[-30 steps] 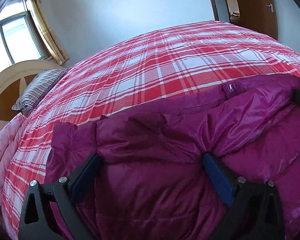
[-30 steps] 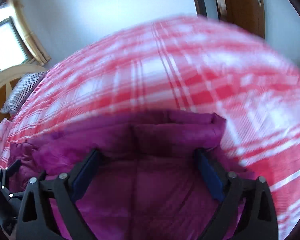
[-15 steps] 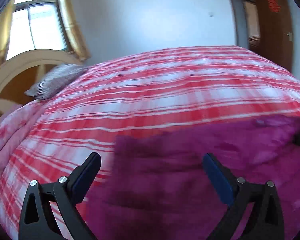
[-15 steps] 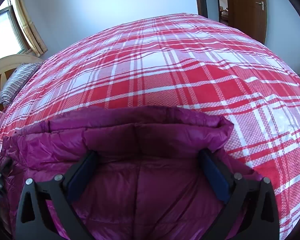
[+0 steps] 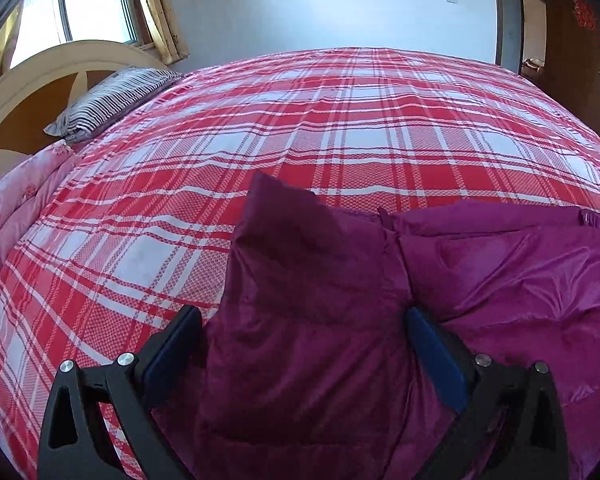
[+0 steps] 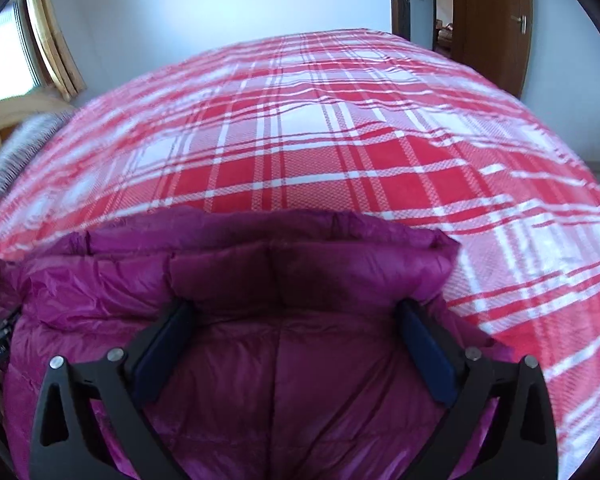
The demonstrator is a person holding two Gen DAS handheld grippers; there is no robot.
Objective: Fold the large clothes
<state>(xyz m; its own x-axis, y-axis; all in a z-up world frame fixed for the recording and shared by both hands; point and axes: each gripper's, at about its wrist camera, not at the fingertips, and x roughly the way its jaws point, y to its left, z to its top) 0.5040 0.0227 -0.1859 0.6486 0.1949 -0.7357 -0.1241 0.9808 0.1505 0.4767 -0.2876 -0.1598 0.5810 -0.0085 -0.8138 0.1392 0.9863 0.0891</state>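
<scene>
A shiny magenta puffer jacket [image 5: 500, 276] lies on a red and white plaid bed. In the left wrist view its left part, a sleeve or side panel [image 5: 300, 320], rises between the fingers. My left gripper [image 5: 300, 328] is open around that raised part, not pinching it. In the right wrist view the jacket [image 6: 260, 360] fills the lower frame, with a folded puffy edge [image 6: 300, 264] across the front. My right gripper [image 6: 296, 320] is open, its fingers wide apart over the jacket.
The plaid bedspread [image 5: 340, 128] stretches far ahead. A striped pillow [image 5: 112, 96] and a wooden headboard [image 5: 28, 80] are at the far left, with a pink quilt [image 5: 16, 208] at the left edge. A brown door [image 6: 496, 20] stands at the far right.
The left gripper has swung left: it now sits at the jacket's left edge, with more bare bedspread in view. The right gripper has shifted slightly over the jacket. Both remain open.
</scene>
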